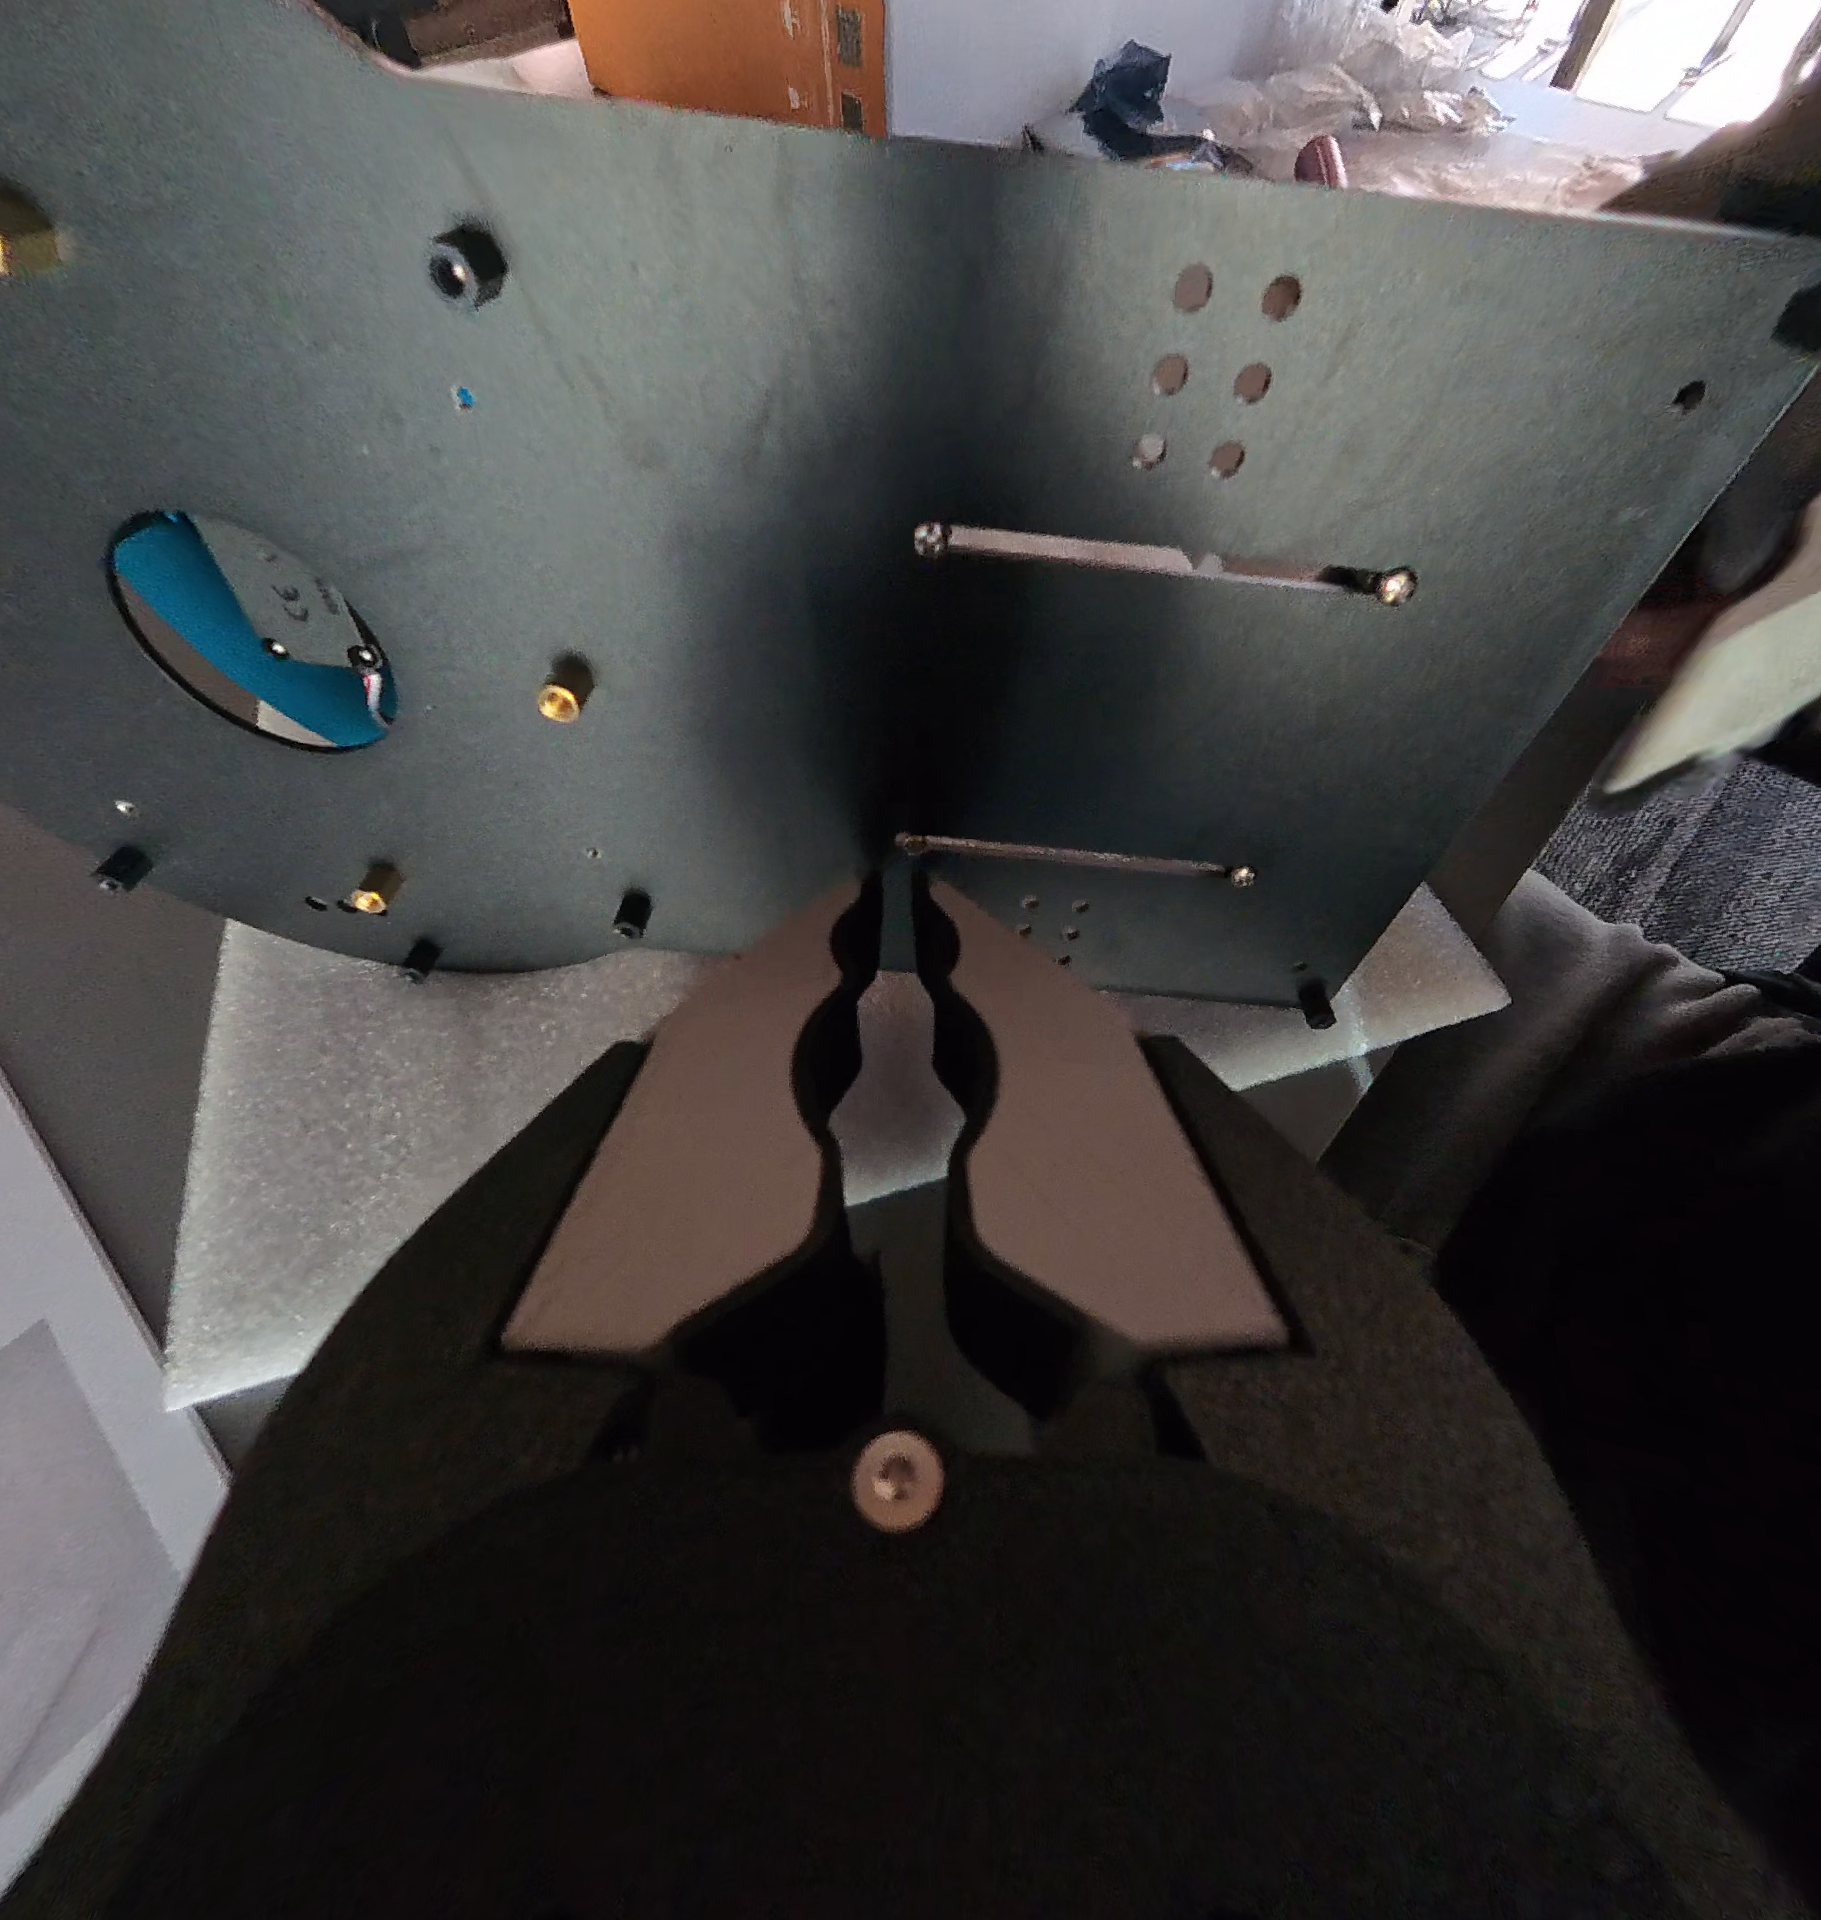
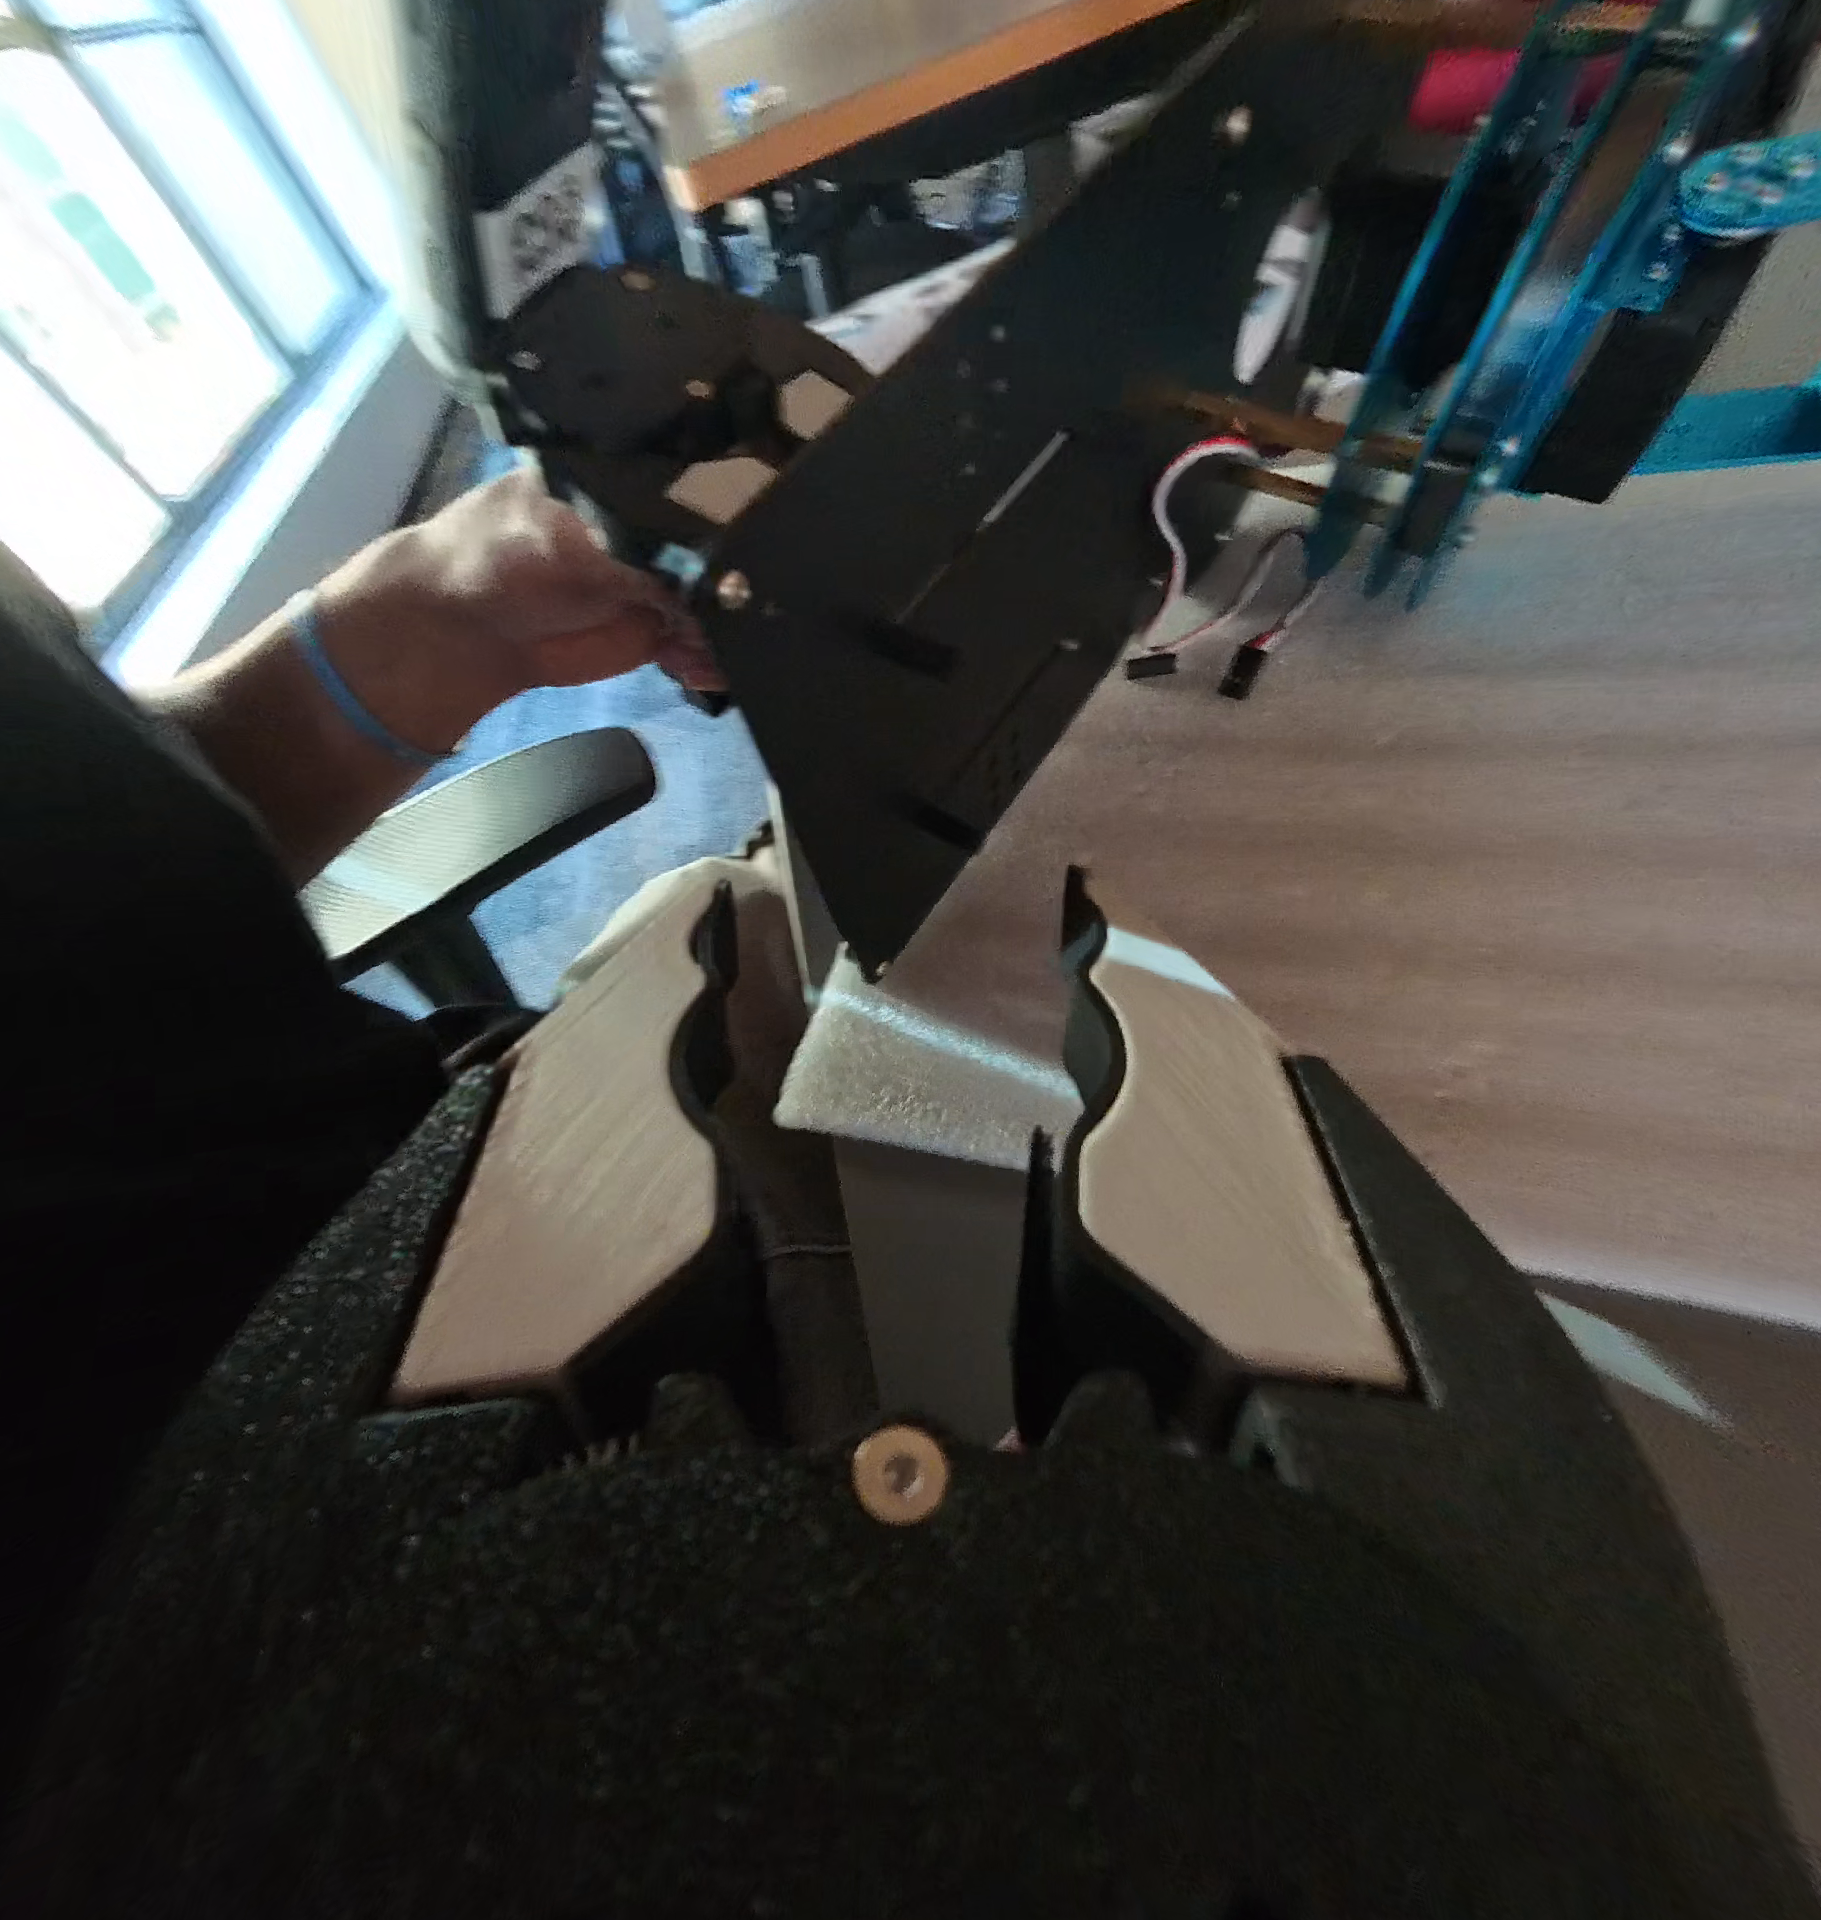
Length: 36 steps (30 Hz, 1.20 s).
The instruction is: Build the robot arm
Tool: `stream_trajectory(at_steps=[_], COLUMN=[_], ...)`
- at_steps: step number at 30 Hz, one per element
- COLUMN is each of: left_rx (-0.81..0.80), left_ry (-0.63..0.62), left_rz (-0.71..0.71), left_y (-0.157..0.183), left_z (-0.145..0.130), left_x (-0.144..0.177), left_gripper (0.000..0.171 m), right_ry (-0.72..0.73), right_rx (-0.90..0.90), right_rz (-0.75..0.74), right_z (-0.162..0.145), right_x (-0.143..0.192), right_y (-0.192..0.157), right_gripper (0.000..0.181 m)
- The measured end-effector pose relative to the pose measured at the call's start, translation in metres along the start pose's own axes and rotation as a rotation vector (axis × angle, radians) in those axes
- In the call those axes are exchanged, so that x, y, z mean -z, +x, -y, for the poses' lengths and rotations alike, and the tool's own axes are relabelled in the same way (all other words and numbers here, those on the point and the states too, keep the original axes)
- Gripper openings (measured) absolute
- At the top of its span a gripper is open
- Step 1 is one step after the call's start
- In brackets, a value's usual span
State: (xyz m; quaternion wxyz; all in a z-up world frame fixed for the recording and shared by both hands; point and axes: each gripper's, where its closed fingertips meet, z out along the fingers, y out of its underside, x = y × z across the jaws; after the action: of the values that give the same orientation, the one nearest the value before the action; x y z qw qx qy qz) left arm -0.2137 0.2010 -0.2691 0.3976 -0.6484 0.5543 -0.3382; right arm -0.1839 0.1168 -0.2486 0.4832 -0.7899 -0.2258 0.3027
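The left tongs [image 1: 893, 894] are clenched on the near edge of a dark metal chassis plate [image 1: 740, 499], holding it tilted up over a white foam sheet [image 1: 386, 1122] on the tabletop [image 2: 1405, 935]. Brass standoffs [image 1: 563, 698] and a round cutout [image 1: 251, 629] mark its left half, two slots its right. The right tongs [image 2: 898, 920] are released, empty, just near the plate's lower corner. A hand [image 2: 490, 613] touches the plate's far-left edge. Blue frame parts [image 2: 1571, 312] and loose wires [image 2: 1197, 582] lie farther right.
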Motion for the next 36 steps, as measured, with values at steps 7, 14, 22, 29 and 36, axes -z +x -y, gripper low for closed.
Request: stream_trajectory(at_steps=[7, 14, 22, 29, 36], left_rx=[0.002, 0.027, -0.019, -0.021, -0.033], left_ry=[0.003, -0.133, -0.281, -0.266, -0.269], left_rz=[0.019, 0.091, -0.009, 0.019, 0.021], left_y=[-0.005, -0.060, -0.059, -0.058, -0.058], left_z=[0.000, -0.019, -0.050, -0.050, -0.050], left_x=[0.008, 0.024, 0.015, 0.014, 0.012], left_gripper=[0.006, 0.022, 0.027, 0.024, 0.022], right_ry=[0.008, 0.095, 0.074, 0.112, 0.047], right_rx=[-0.071, -0.060, 0.134, 0.155, 0.214], right_rz=[-0.202, -0.296, -0.468, -0.450, -0.425], right_z=[-0.002, 0.006, 0.023, 0.053, 0.037], right_x=[-0.029, -0.029, -0.027, -0.033, -0.045], right_y=[0.005, -0.001, -0.003, -0.005, -0.015], right_gripper=[0.045, 0.016, 0.003, 0.004, 0.008])
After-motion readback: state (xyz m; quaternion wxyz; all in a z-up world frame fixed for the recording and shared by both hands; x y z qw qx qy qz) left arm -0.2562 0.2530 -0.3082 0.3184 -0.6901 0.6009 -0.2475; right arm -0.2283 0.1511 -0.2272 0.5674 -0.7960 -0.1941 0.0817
